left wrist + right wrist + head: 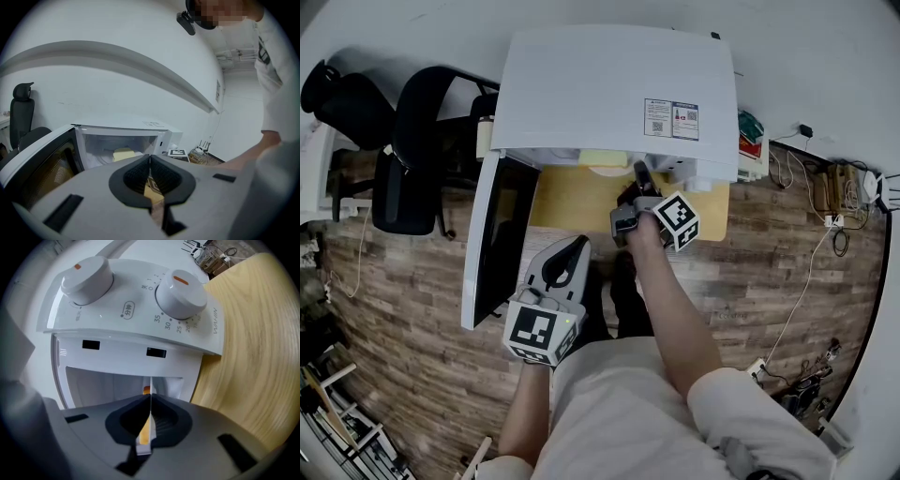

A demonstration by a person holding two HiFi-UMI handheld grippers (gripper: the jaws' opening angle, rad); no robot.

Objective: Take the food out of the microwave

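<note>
Right tool point(639, 174), jaws together, at mouth of open boxy white microwave point(619, 84); left tool point(577, 246), jaws likewise together, nearer, by dark-windowed door point(500, 234).

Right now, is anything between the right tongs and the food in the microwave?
Nothing visible. The door is swung wide to the left, the opening looks unobstructed, and the yellow food sits inside. The right tongs, shut, are at the opening's right end, by the knobs.

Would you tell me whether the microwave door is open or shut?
Open: the microwave door hangs swung out leftward, and the yellow food shows inside.
</note>
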